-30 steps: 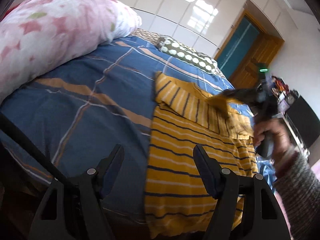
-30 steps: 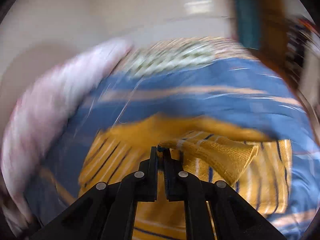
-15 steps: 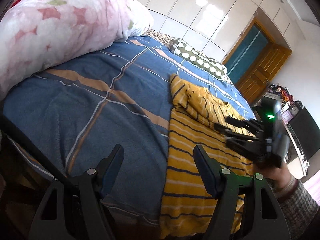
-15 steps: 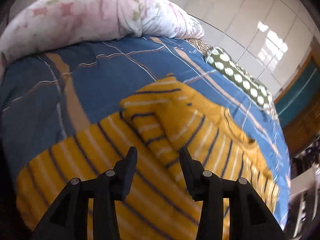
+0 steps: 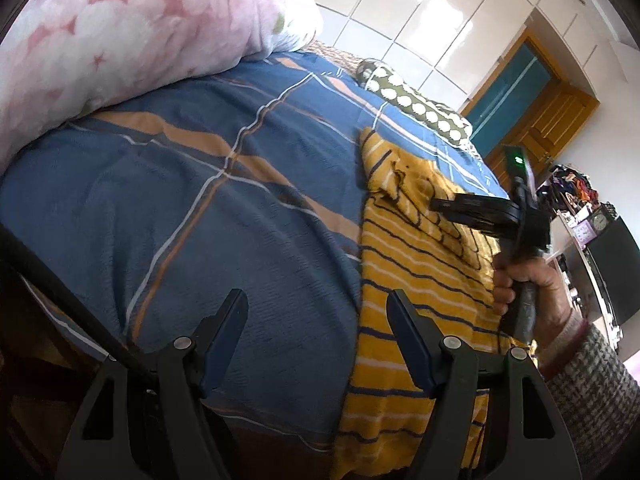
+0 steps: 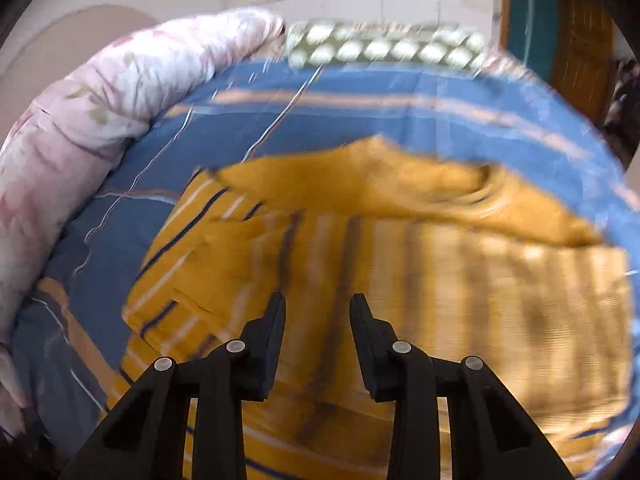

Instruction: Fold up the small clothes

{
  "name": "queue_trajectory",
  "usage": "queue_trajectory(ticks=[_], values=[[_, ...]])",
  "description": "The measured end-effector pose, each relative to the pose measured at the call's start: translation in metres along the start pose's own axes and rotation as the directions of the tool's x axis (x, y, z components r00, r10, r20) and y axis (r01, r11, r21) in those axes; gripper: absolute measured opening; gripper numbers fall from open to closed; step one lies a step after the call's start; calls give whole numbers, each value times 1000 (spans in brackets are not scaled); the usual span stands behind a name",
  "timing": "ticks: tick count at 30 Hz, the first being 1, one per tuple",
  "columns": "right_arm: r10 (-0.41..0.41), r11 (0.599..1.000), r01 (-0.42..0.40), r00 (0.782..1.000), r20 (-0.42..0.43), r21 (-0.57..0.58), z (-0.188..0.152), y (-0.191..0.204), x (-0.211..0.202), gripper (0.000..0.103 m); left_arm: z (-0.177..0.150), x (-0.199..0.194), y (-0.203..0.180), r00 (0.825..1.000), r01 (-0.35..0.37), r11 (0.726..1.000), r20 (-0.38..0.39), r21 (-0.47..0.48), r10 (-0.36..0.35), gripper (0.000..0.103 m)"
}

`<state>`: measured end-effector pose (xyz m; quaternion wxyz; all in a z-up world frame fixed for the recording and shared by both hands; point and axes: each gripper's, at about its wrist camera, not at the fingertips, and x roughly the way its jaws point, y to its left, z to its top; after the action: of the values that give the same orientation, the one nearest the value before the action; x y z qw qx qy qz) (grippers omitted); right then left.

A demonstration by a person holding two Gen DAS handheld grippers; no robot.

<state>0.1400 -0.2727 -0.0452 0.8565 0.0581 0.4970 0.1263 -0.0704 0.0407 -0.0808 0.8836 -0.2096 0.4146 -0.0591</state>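
A bedroom: a bed under a blue plaid sheet [image 5: 208, 184], a pink flowered quilt [image 5: 120, 32] heaped along its far left, a spotted pillow [image 5: 416, 108] at the head, white cupboards and a wooden door behind. The yellow striped sweater [image 5: 404, 292] lies flat on the sheet near the bed's edge. A second ago the right tongs [image 6: 318, 312] were pinched on the sleeve and carrying it across; now the sleeve [image 5: 404, 196] rests folded over the chest and those tongs stand apart, empty, above the body of the sweater, the right-wrist view blurred with motion. The left tongs [image 5: 316, 312] are spread wide as before, holding nothing, low over the sheet just beside the sweater's left edge. So one sleeve fold looks done; the other sleeve and the fold of the body are likely what remain.
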Motion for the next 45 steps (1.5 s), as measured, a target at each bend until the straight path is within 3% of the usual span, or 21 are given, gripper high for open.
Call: queue_trajectory(ticks=[2, 4, 6, 9, 12, 15, 18, 20, 21, 23, 26, 31, 33, 37, 43, 44, 45], values=[[43, 998, -43, 999, 9, -54, -7, 24, -1, 39, -1, 1, -2, 1000, -14, 1000, -7, 11, 14, 71], [173, 982, -172, 985, -1, -73, -17, 32, -18, 38, 1, 4, -5, 1000, -15, 999, -20, 29, 16, 71], [199, 978, -196, 979, 34, -70, -32, 25, -46, 38, 2, 8, -11, 999, 9, 999, -41, 47, -7, 71], [173, 985, -173, 979, 106, -6, -72, -22, -102, 46, 4, 18, -23, 996, 56, 995, -79, 77, -50, 71], [85, 990, -100, 984, 154, 98, -113, -75, -140, 53, 12, 35, -37, 992, 83, 989, -104, 123, -70, 71], [-2, 966, -43, 985, 175, 254, -159, -138, -164, 56, 20, 59, -51, 982, 131, 979, -157, 154, -107, 71], [0, 908, -66, 988, 157, 414, -199, -185, -165, 57, 24, 89, -57, 957, 195, 974, -240, 116, -163, 71], [70, 865, -139, 985, 158, 482, -220, -203, -156, 58, 24, 103, -59, 948, 193, 976, -277, 104, -158, 70], [108, 847, -181, 979, 171, 501, -227, -206, -151, 58, 22, 103, -60, 951, 183, 978, -269, 99, -151, 68], [194, 807, -292, 952, 237, 512, -240, -207, -149, 58, 16, 97, -58, 942, 221, 973, -273, 63, -196, 65], [317, 763, -406, 913, 256, 503, -253, -201, -144, 58, -5, 83, -54, 932, 264, 964, -266, 25, -248, 65], [429, 717, -499, 866, 255, 487, -282, -187, -141, 58, -46, 50, -46, 933, 290, 957, -231, 31, -276, 65], [451, 716, -506, 861, 235, 481, -295, -180, -141, 58, -59, 46, -42, 923, 305, 952, -250, 15, -291, 65], [466, 743, -480, 871, 155, 466, -321, -162, -128, 57, -79, 46, -36, 912, 316, 949, -276, 0, -304, 65], [484, 758, -459, 872, 73, 463, -338, -140, -108, 56, -104, 61, -42, 900, 295, 955, -344, 30, -267, 65], [487, 765, -458, 871, 58, 453, -338, -136, -106, 54, -108, 64, -44, 891, 302, 953, -366, 33, -269, 51], [490, 771, -458, 871, 47, 443, -339, -133, -105, 51, -112, 66, -45, 882, 308, 951, -384, 35, -272, 29]])
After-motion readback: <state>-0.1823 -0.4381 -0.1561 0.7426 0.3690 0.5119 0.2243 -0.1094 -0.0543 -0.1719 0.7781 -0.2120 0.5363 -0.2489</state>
